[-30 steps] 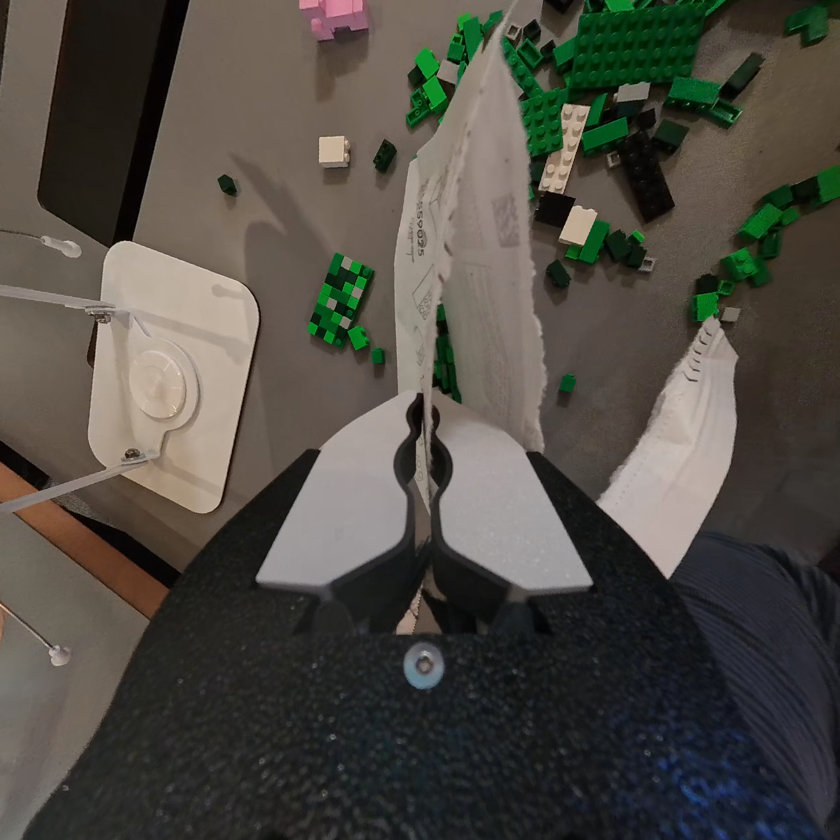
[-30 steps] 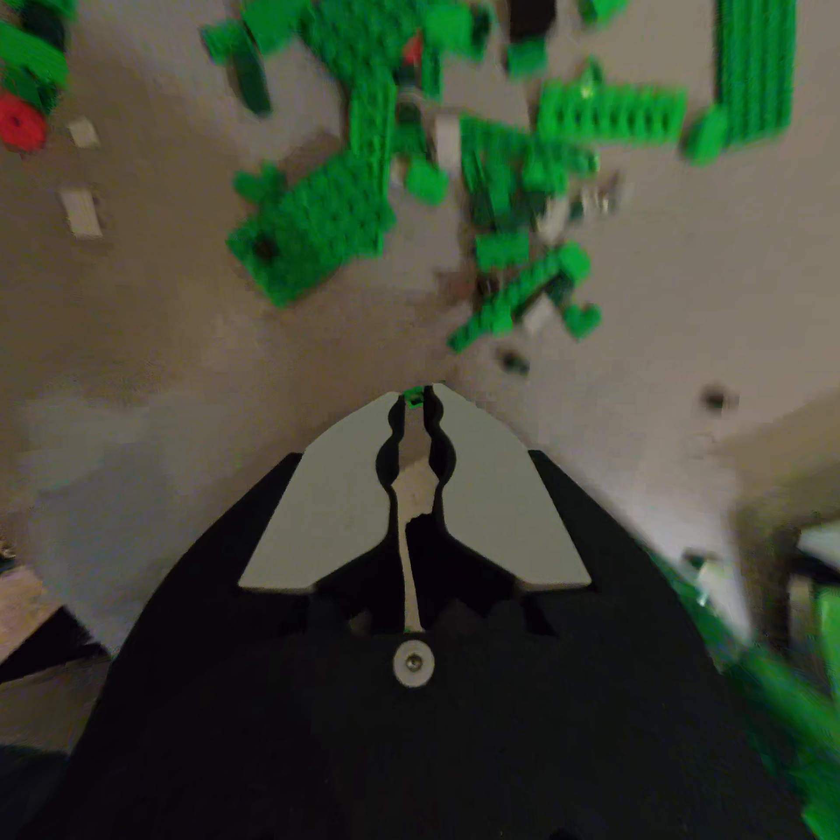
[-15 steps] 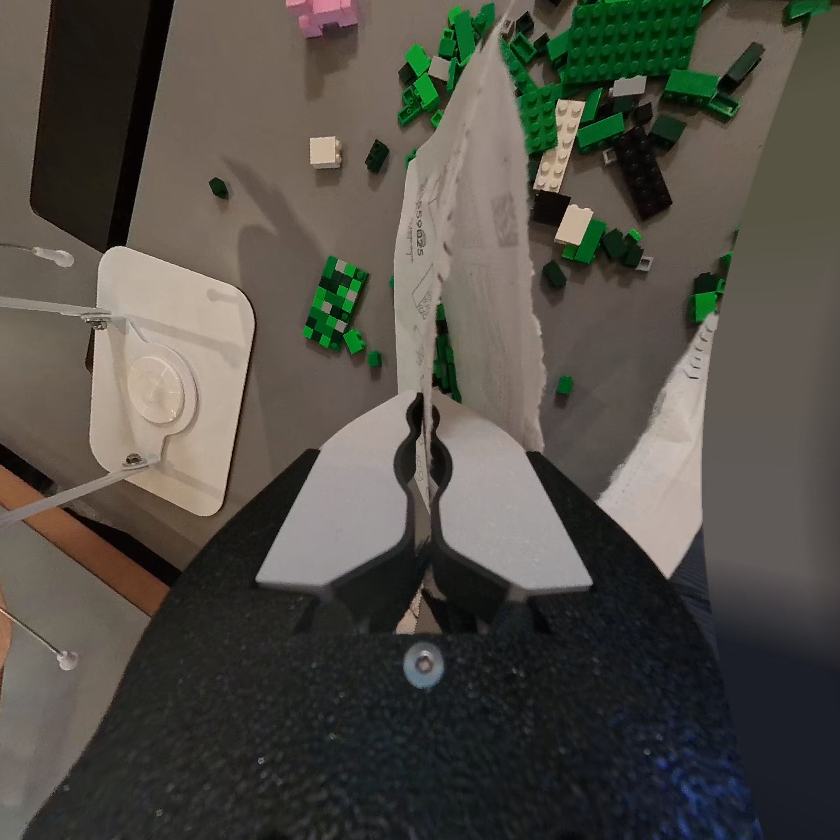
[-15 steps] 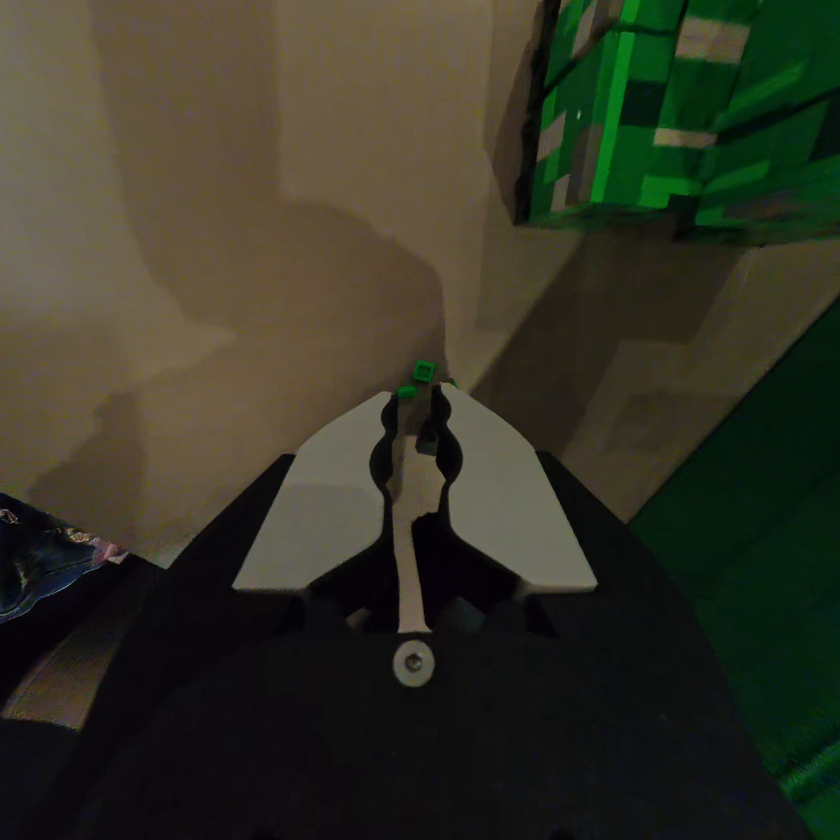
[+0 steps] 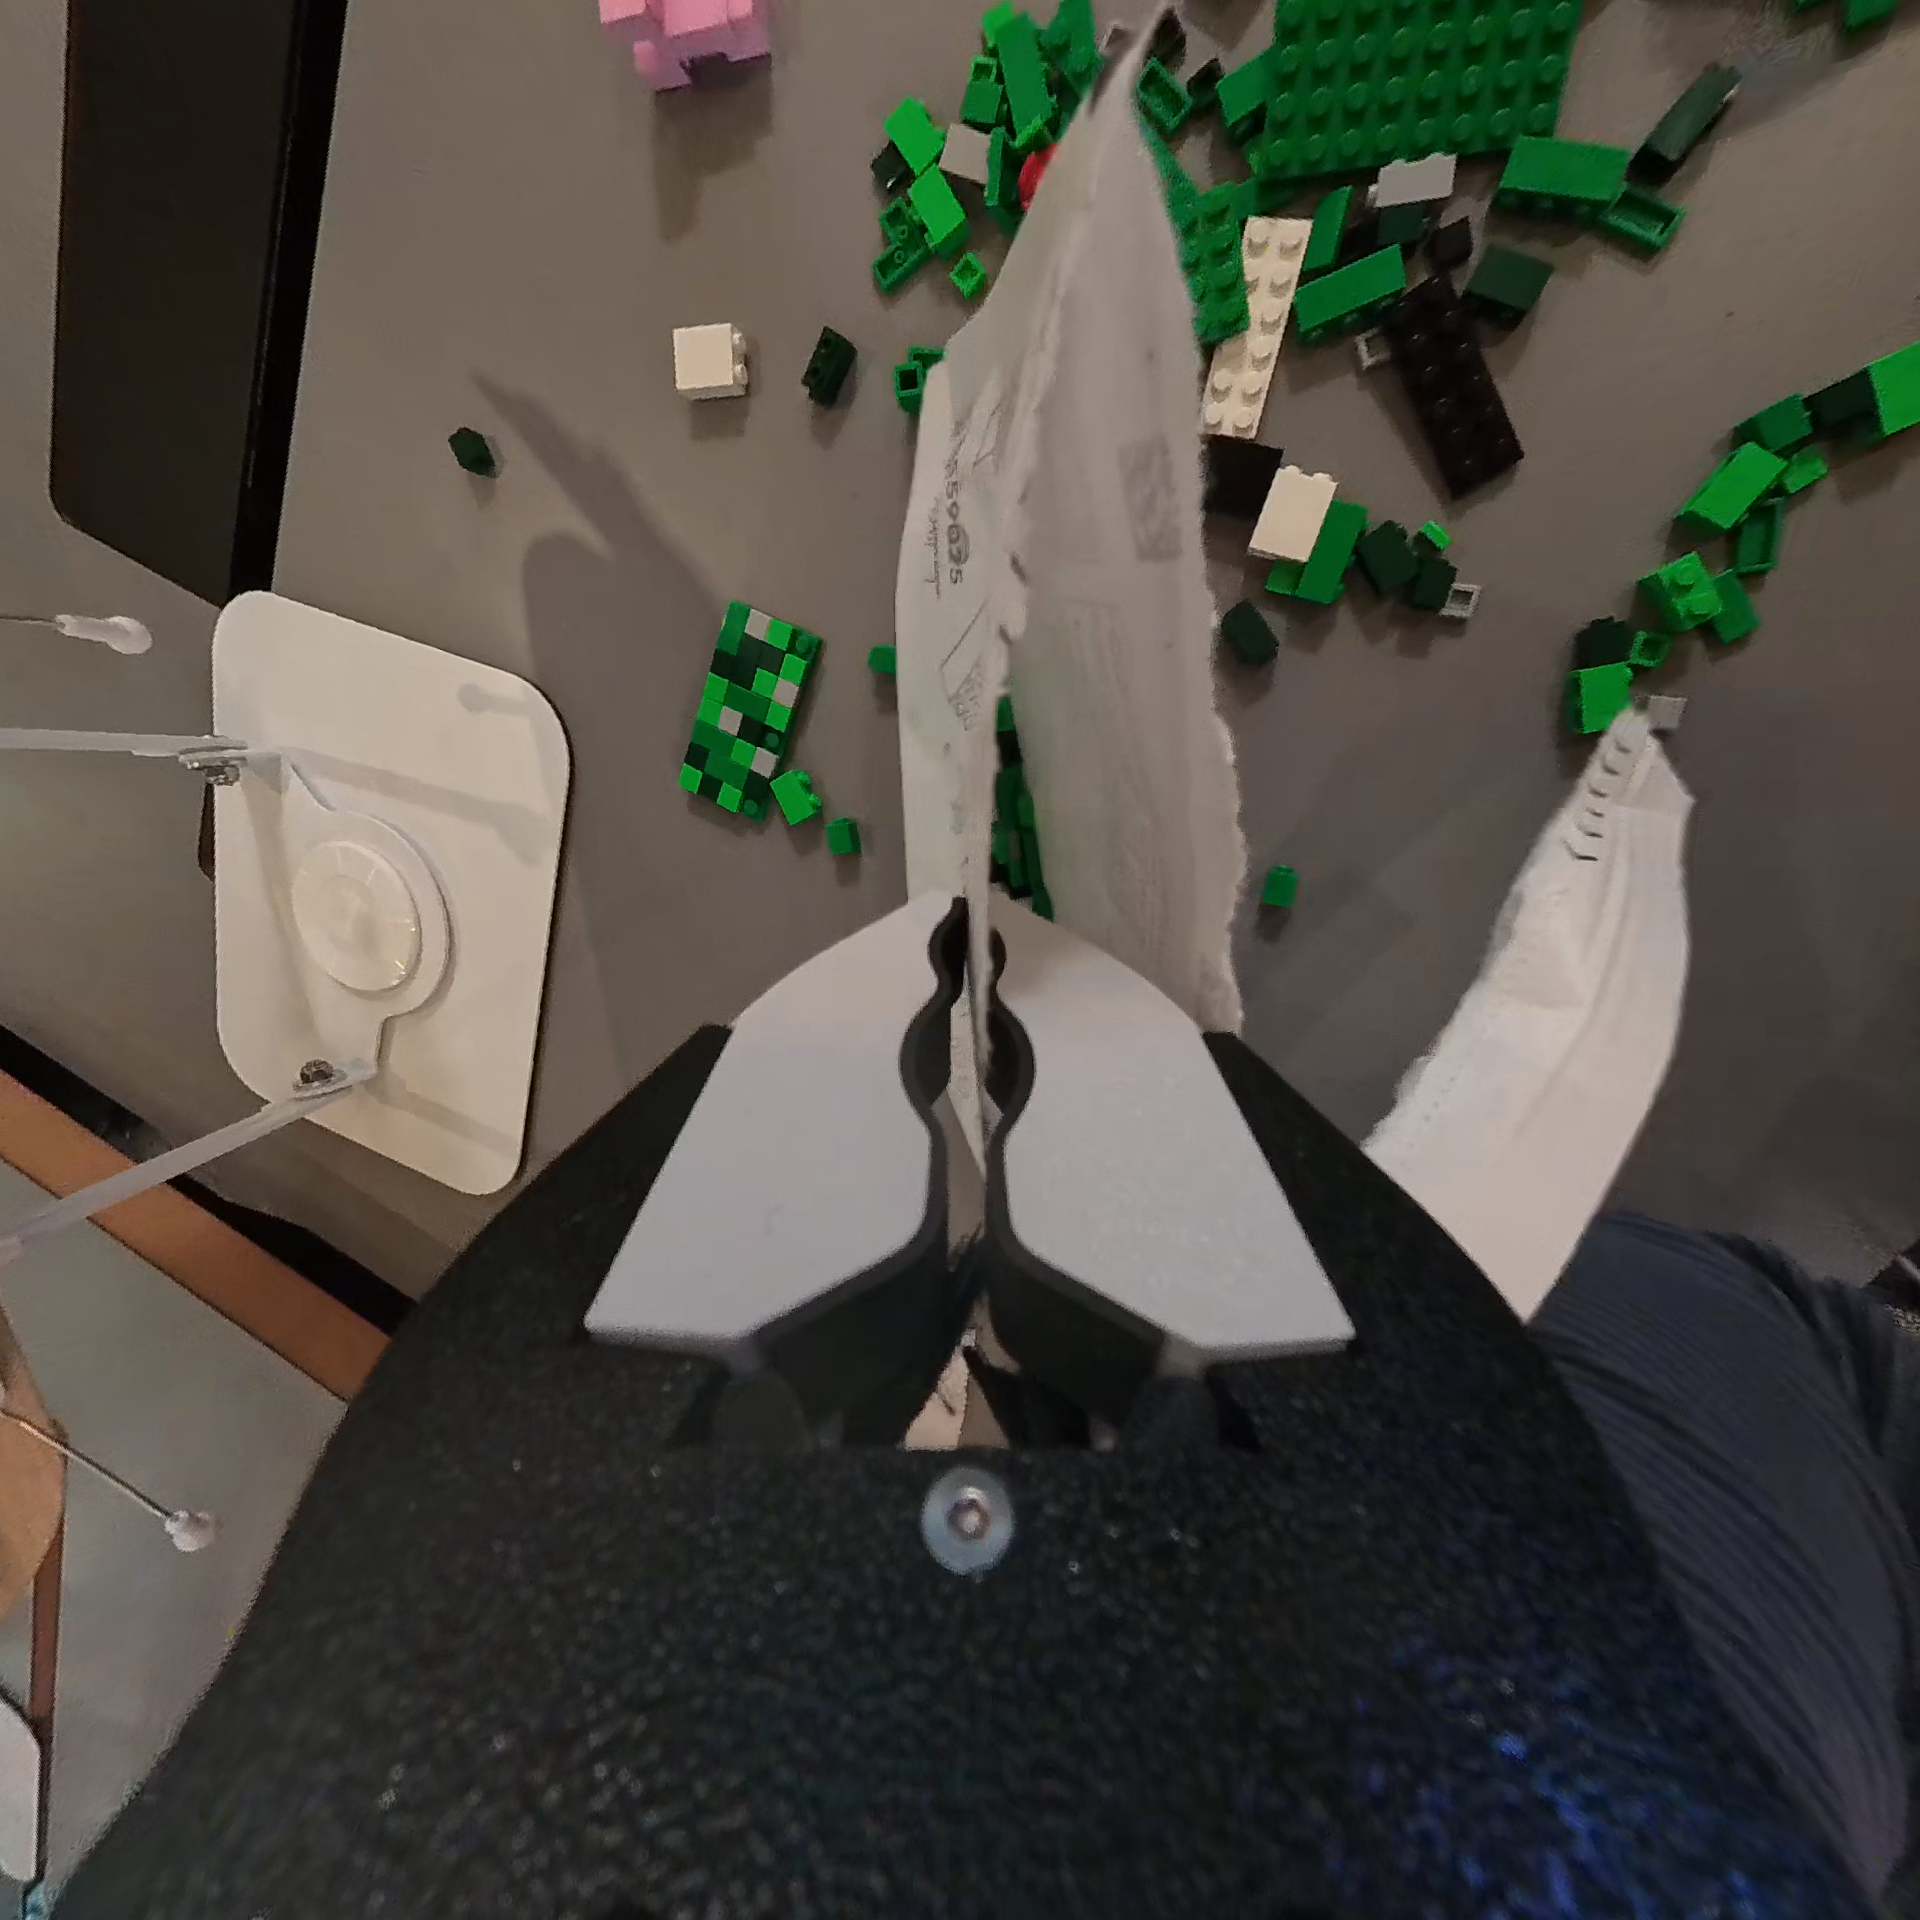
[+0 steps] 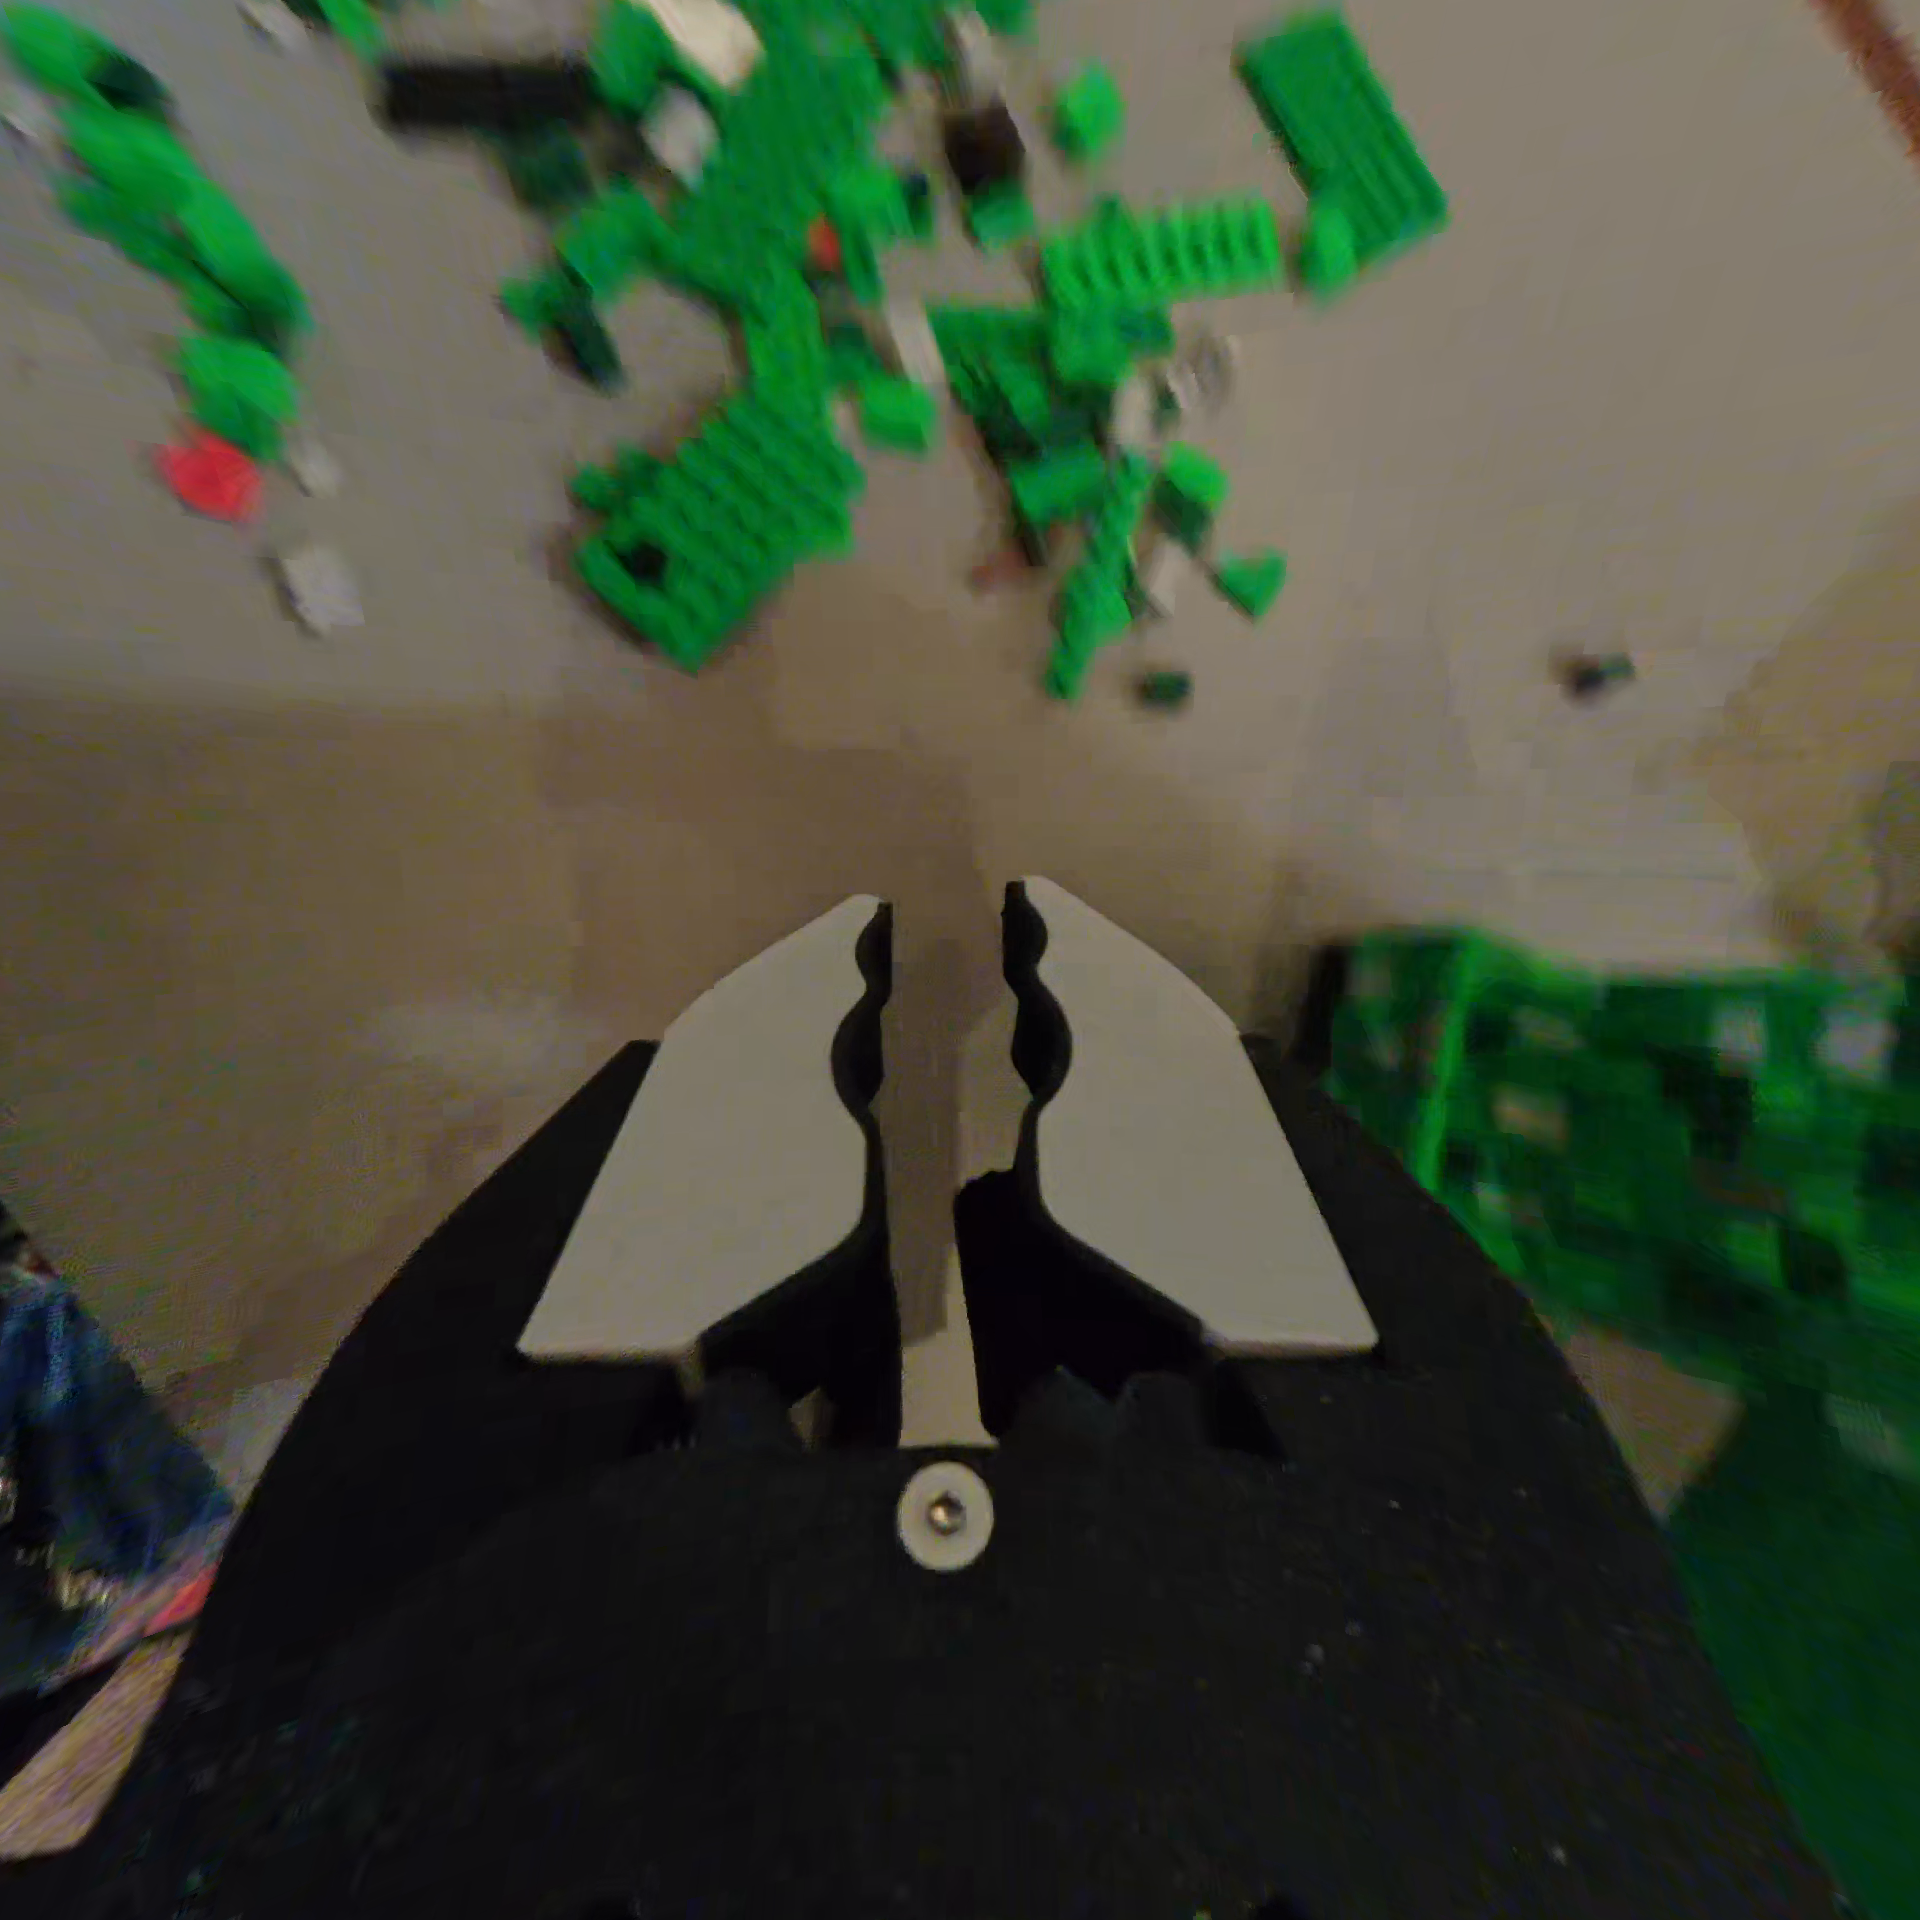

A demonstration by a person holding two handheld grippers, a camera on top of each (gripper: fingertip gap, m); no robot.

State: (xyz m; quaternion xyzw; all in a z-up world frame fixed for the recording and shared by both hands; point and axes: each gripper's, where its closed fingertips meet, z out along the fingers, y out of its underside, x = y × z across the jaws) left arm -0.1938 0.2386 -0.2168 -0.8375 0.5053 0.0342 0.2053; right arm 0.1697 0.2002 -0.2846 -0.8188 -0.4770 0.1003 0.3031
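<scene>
The torn paper bag [image 5: 1091,582] stands clamped edge-on in the left gripper [image 5: 971,925], whose jaws are closed on its lower edge; it hangs above the grey table [image 5: 582,260]. Beneath and beyond it lie loose green bricks [image 5: 1351,281], a green baseplate [image 5: 1413,83], a small checkered green build [image 5: 753,707], a white brick [image 5: 710,361] and a pink piece [image 5: 691,31]. A second white paper bag [image 5: 1538,997] lies to the right, just above a dark blue sleeve [image 5: 1714,1455]. A white plate with a clear disc [image 5: 374,894] sits at left. The bag's ragged edge looks weak, so a sideways tug could tear it further or pull it from the jaws. It bears printed markings and diagrams, which I leave unread.

In the right wrist view, heavily blurred, the right gripper [image 6: 945,904] has its jaws parted and holds nothing. Green bricks [image 6: 727,520] lie scattered ahead, a green patterned box [image 6: 1662,1143] just beside it at right. Such blur suggests fast motion, which could scatter bricks.
</scene>
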